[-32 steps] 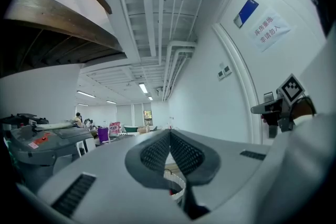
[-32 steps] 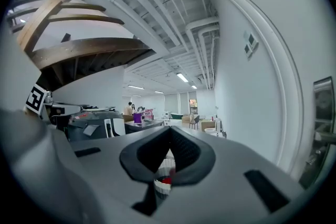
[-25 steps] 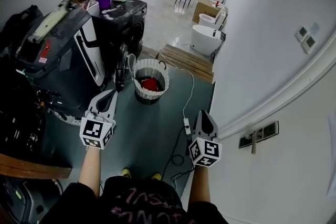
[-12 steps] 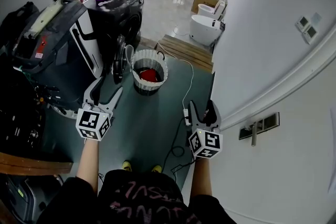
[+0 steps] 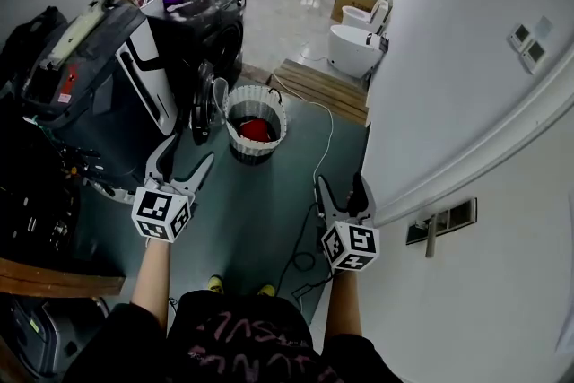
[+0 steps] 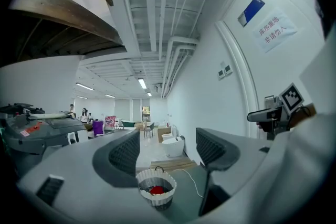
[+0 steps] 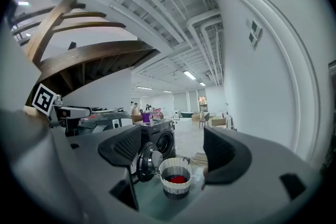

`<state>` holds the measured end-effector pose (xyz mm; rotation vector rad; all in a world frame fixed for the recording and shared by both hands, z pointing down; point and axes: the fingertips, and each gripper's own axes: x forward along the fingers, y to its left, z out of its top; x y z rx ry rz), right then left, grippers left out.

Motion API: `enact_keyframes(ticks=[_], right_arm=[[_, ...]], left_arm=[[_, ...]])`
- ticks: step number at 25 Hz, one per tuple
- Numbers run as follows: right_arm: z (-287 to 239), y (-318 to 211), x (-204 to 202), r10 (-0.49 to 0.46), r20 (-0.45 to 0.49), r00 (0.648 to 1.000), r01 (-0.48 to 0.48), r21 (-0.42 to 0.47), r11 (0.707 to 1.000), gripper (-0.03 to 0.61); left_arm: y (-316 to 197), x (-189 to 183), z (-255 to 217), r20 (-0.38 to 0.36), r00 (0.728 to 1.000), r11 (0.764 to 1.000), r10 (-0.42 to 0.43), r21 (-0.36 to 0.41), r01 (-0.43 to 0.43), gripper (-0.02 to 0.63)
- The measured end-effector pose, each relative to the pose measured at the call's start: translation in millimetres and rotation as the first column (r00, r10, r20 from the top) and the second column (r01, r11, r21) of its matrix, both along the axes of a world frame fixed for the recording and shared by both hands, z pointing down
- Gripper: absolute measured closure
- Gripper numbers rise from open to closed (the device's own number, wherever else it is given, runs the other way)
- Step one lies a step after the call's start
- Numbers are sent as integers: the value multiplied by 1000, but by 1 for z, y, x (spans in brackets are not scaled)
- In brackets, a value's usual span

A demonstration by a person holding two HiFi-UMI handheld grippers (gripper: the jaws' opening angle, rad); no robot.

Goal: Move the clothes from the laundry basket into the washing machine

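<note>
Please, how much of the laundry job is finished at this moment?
Done: the washing machine door stands open. In hand: nothing; the left gripper and right gripper, jaws just opening, are empty, short of the laundry basket. Left: the red garment lies in it.

1. The left gripper (image 5: 191,151) is opening. Its jaws, shut together a second ago, are now spreading wide apart with nothing between them.
2. The right gripper (image 5: 340,184) is opening the same way, its jaws parting from shut to wide and gripping nothing.
</note>
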<state>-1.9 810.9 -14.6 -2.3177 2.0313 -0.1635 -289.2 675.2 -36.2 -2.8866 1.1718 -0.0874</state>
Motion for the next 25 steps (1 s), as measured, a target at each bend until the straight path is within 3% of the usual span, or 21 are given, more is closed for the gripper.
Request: enact_keyframes(ticks=[15, 25], right_arm=[[13, -12, 64, -26, 8, 1000, 26, 26, 999, 202], [30, -61, 90, -45, 14, 999, 45, 28, 999, 202]], left_arm=[[5, 57, 18, 8, 1000, 999, -28, -26, 28, 281], [-44, 86, 23, -20, 1000, 1000, -22, -15, 22, 281]])
